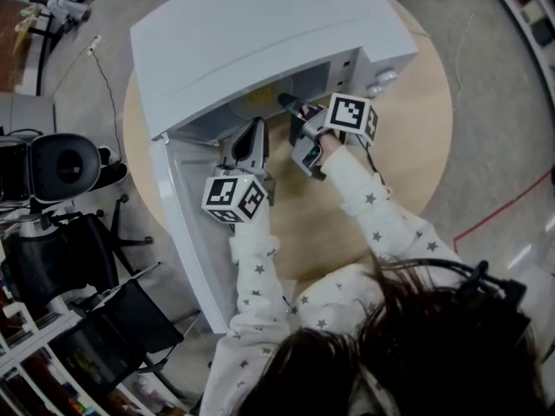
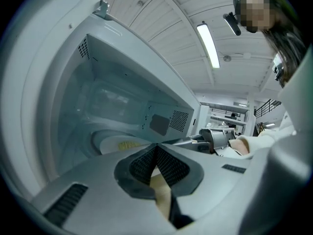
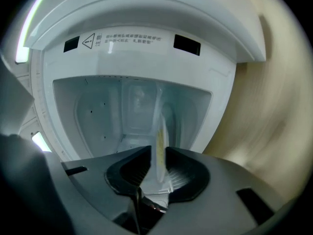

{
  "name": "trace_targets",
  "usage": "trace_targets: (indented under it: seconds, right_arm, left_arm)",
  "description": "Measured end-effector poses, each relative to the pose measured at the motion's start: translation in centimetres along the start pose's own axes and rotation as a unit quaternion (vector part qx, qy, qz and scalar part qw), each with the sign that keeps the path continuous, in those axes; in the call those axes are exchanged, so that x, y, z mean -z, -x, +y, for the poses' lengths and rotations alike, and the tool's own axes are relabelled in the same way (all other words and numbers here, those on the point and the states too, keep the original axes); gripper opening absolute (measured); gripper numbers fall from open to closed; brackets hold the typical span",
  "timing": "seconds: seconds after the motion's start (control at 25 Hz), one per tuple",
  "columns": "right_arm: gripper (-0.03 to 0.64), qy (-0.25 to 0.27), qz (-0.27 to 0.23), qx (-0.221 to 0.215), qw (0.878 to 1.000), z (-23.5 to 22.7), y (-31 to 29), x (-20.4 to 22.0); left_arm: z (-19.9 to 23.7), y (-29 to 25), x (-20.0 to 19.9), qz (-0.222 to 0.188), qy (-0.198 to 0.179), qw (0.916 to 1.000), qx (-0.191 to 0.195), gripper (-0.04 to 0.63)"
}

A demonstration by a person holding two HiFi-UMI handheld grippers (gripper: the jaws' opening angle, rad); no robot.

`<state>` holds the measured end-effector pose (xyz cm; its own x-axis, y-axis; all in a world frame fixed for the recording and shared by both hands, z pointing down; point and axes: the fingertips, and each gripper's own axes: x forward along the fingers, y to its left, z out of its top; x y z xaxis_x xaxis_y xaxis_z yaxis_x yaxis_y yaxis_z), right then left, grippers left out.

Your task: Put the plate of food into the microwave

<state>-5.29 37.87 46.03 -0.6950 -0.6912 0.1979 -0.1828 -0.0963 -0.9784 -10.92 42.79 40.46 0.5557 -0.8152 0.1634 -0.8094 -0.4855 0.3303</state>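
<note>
The white microwave (image 1: 260, 42) stands on the round wooden table (image 1: 416, 137) with its door (image 1: 186, 224) swung open to the left. The plate of food (image 2: 120, 143), white with yellow food on it, lies inside the cavity on the floor of the oven. My right gripper (image 3: 157, 155) reaches into the opening and is shut on the near rim of the plate (image 3: 161, 131), seen edge-on between its pads. My left gripper (image 2: 156, 147) hovers just outside the opening, over the door side, shut with nothing in it.
The open door juts towards the person at the table's left edge. A black office chair (image 1: 61, 167) and shelving stand on the floor to the left. A red line (image 1: 512, 202) runs across the floor at the right.
</note>
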Motion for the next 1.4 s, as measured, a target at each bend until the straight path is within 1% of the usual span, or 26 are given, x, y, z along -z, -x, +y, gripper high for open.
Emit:
trace_targets:
  seconds: [0.04,0.08,0.16,0.28,0.48,0.8,0.92,1.04,1.24,1.32,1.4]
  right_arm:
    - [0.113,0.003,0.002,0.005,1.000,-0.1,-0.1,0.0]
    - [0.134,0.006,0.003,0.009,1.000,-0.2,-0.1,0.1]
    - [0.148,0.023,0.009,0.018,1.000,-0.3,-0.2,0.3]
    - [0.149,0.047,0.017,0.034,0.998,-0.4,-0.4,0.5]
    - [0.149,0.026,0.019,0.041,0.999,-0.7,-0.4,0.6]
    - [0.149,0.024,0.021,0.054,0.998,-1.9,-0.4,1.0]
    - [0.149,0.012,0.023,0.049,0.998,-1.7,0.4,1.3]
    - [0.149,0.011,0.033,0.043,0.998,-1.6,1.6,1.8]
    - [0.147,-0.001,0.045,-0.001,0.999,-0.1,3.6,2.7]
    - [0.052,-0.003,0.046,-0.011,0.999,0.6,4.5,3.0]
    - [0.015,-0.005,0.050,-0.023,0.998,1.4,5.6,3.3]
  left_arm:
    - [0.1,0.0,0.0,-0.001,0.001,1.0000,0.000,0.002]
    - [0.1,0.1,-0.1,-0.001,0.001,1.0000,0.000,0.002]
    - [0.2,0.1,-0.1,-0.002,0.003,1.0000,0.000,0.002]
    - [0.1,-0.1,0.0,-0.001,0.003,1.0000,0.002,0.002]
    - [-0.2,0.0,0.2,0.002,0.003,1.0000,0.008,0.002]
    - [0.2,-0.1,0.8,0.008,0.001,0.9999,0.010,0.002]
    - [-0.3,0.0,0.5,0.009,0.000,0.9999,0.012,0.002]
    - [-1.0,0.4,0.5,0.010,0.000,0.9999,0.014,0.002]
    - [-2.1,1.1,0.5,0.006,0.001,0.9999,0.012,0.002]
    - [-2.8,1.5,0.4,0.004,0.002,0.9999,0.013,0.002]
    - [-3.7,1.9,0.2,0.002,0.002,0.9999,0.015,0.002]
